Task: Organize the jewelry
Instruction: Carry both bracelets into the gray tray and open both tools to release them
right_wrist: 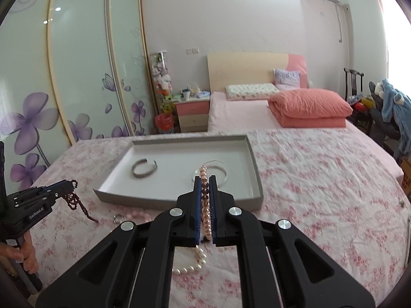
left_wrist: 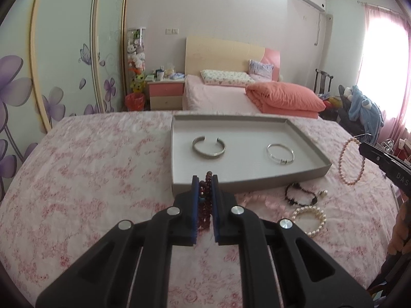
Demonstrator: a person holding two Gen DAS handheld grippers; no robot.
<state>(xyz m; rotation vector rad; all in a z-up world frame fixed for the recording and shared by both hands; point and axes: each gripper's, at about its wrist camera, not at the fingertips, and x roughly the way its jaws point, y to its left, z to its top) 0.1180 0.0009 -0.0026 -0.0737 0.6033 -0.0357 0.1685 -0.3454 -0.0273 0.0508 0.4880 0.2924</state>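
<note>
The left gripper (left_wrist: 205,179) clamps dark red beads (left_wrist: 204,205); the right gripper (right_wrist: 205,179) clamps pink pearls (right_wrist: 205,200); both hang just short of the tray (left_wrist: 257,183), likely bound there beside two bangles (left_wrist: 209,146).

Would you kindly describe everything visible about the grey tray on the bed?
The grey tray is a shallow rectangular box with low walls and a pale flat floor, looking like cardboard. It lies flat on the pink flowered bedspread. Inside lie two silver bangles, apart: an open cuff and a thinner closed ring. Neither gripper touches it.
</note>
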